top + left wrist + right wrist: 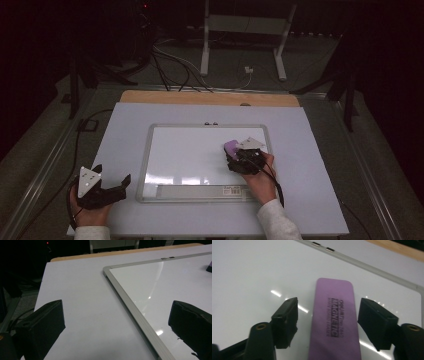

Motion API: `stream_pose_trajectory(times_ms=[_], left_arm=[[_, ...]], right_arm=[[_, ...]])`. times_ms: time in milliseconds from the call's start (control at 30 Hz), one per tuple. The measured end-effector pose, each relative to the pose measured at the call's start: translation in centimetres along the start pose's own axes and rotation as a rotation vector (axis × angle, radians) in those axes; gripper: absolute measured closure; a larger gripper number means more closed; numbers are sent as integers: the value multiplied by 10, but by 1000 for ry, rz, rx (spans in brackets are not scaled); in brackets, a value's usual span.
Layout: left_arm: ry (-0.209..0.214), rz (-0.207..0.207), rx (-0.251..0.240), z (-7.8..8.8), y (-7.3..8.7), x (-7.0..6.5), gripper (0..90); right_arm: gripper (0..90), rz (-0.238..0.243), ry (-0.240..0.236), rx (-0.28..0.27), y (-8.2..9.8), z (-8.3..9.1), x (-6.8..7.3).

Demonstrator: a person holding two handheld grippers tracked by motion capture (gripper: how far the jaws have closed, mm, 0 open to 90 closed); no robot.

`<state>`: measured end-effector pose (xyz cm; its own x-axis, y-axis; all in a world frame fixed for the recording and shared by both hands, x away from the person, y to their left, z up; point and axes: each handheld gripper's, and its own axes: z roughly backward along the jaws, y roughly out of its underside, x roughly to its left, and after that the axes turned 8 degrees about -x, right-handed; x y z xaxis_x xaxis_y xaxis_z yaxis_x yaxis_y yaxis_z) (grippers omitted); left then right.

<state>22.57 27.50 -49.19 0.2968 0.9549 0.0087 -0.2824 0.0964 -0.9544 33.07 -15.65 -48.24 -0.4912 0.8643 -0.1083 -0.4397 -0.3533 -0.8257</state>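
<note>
A purple magnetic whiteboard eraser [231,147] lies flat on the right part of a silver-framed whiteboard [200,155]. My right gripper [240,157] hovers low over it. In the right gripper view the eraser [334,322] lies lengthwise between the two jaws of that gripper [329,305], with a gap showing on each side, so the pads do not press it. My left gripper [112,174] rests on the table near the front left corner, off the board. Its jaws [117,322] stand wide open with nothing between them, straddling the board's left frame [132,312].
The whiteboard lies on a white tabletop [310,165] with a wooden strip [210,97] along its far edge. A pen tray [200,191] runs along the board's near edge. Two small clips [211,123] sit on its far frame. Cables and a stand's legs [205,45] lie beyond the table.
</note>
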Motion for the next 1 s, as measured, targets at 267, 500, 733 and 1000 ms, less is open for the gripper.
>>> stream_pose_trajectory(times_ms=[267,500,733,1000], left_arm=[[2,0,2,0,0,0,15],[1,2,-1,0,0,0,15],[1,-1,0,0,0,0,15],[1,-1,-1,0,0,0,15]], right_arm=[[400,27,-6,51,5,-7,-1],[392,21,26,65,5,-8,-7],[390,21,49,91,5,-11,-12],[489,11,60,97,3,-11,-17]])
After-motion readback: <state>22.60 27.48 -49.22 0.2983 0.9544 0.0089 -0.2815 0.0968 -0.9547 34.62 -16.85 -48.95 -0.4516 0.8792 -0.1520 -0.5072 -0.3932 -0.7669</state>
